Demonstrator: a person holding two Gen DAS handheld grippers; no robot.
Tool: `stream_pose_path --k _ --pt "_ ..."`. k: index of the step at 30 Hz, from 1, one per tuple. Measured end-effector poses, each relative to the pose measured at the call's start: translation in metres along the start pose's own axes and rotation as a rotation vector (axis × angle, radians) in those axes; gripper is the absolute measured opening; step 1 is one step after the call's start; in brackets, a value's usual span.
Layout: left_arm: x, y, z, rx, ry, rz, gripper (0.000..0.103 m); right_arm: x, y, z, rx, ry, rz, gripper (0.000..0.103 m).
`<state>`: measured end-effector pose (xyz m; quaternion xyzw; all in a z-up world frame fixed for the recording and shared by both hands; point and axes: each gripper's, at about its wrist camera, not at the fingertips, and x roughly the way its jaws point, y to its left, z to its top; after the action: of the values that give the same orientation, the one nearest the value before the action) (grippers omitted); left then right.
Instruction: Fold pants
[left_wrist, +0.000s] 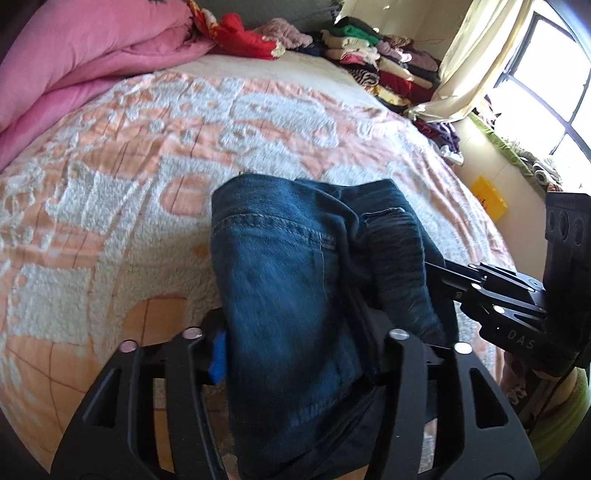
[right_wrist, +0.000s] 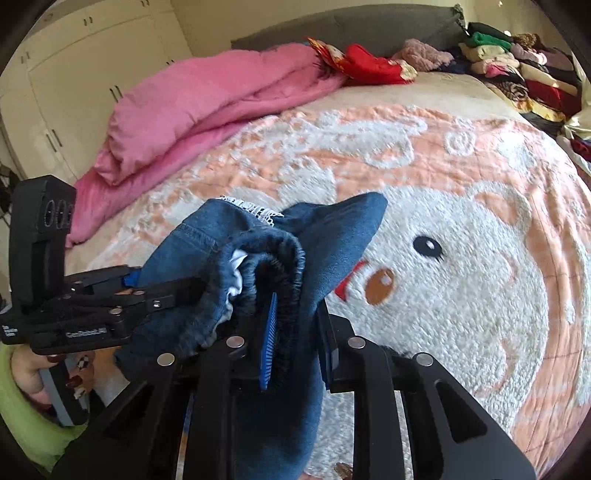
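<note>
Both grippers have the jeans (left_wrist: 280, 280) bunched up and lifted off the bed (left_wrist: 110, 192), right in front of the cameras. The left gripper (left_wrist: 299, 347) has its fingers spread fairly wide with a thick wad of denim between them, so it looks clamped on a fat fold rather than a single layer. The right gripper (right_wrist: 295, 343) is closed much tighter: its blue pad presses against what looks like the elastic waistband, with fabric draping down on both sides. In the right view the other gripper comes in from the left and bites the same bundle just beside the waistband.

My guess is this is early on, a pick-up-and-shake-out step, since the jeans are a crumpled lump with no clean fold anywhere. Some white lining pokes out of the bunch too.

Next move probably calls for pulling the two grippers apart to stretch the waistband flat, then laying the legs out on the open patch of blanket. The pink duvet (right_wrist: 207, 99) and the clothes pile (right_wrist: 517, 66) sit well off at the far side, so there's room.
</note>
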<state>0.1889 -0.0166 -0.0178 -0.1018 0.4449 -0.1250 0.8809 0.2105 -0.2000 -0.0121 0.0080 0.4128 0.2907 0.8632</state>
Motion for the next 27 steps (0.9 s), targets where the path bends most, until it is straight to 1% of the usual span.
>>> stream_pose_path --k 1,4,6,7,9,12,15,16,18,20,22,23,24,25,26,27 --pt "0.002 0.001 -0.002 -0.003 0.005 0.002 0.054 0.003 -0.003 -0.003 0.009 0.015 -0.013 0.037" --pt "0.004 0.004 -0.004 -0.005 0.013 0.006 0.056 0.009 -0.011 -0.010 0.030 0.041 -0.015 0.046" --pt "0.007 0.005 -0.006 -0.006 0.020 0.008 0.059 0.013 -0.014 -0.013 0.042 0.053 -0.023 0.050" --pt "0.008 0.006 -0.006 -0.008 0.025 0.008 0.059 0.013 -0.016 -0.015 0.047 0.056 -0.025 0.054" --pt "0.012 0.007 -0.007 -0.012 0.033 0.008 0.061 0.016 -0.020 -0.017 0.063 0.063 -0.036 0.057" --pt "0.017 0.009 -0.010 -0.016 0.044 0.010 0.062 0.020 -0.022 -0.019 0.078 0.074 -0.043 0.058" --pt "0.018 0.009 -0.012 -0.020 0.045 0.011 0.062 0.021 -0.016 -0.018 0.056 0.074 -0.063 0.059" --pt "0.017 0.009 -0.011 -0.021 0.044 0.010 0.062 0.020 -0.016 -0.018 0.058 0.072 -0.066 0.064" --pt "0.014 0.008 -0.011 -0.021 0.039 0.010 0.062 0.017 -0.016 -0.015 0.069 0.060 -0.074 0.069" --pt "0.008 0.007 -0.011 -0.017 0.030 0.008 0.064 0.008 -0.016 -0.014 0.074 0.033 -0.071 0.071" --pt "0.001 0.005 -0.010 -0.015 0.016 0.010 0.068 -0.004 -0.014 -0.013 0.072 -0.001 -0.081 0.080" --pt "-0.004 0.004 -0.010 -0.014 0.007 0.008 0.070 -0.011 -0.014 -0.013 0.070 -0.018 -0.083 0.082" --pt "-0.010 0.002 -0.011 -0.013 -0.005 0.005 0.072 -0.018 -0.012 -0.013 0.066 -0.035 -0.086 0.087" --pt "-0.017 0.001 -0.012 -0.012 -0.016 0.004 0.076 -0.026 -0.009 -0.013 0.059 -0.054 -0.091 0.089" --pt "-0.023 -0.001 -0.013 -0.010 -0.030 0.003 0.081 -0.035 -0.006 -0.014 0.048 -0.075 -0.100 0.090" --pt "-0.033 -0.004 -0.016 -0.009 -0.048 0.003 0.083 -0.043 -0.003 -0.015 0.036 -0.091 -0.102 0.093"
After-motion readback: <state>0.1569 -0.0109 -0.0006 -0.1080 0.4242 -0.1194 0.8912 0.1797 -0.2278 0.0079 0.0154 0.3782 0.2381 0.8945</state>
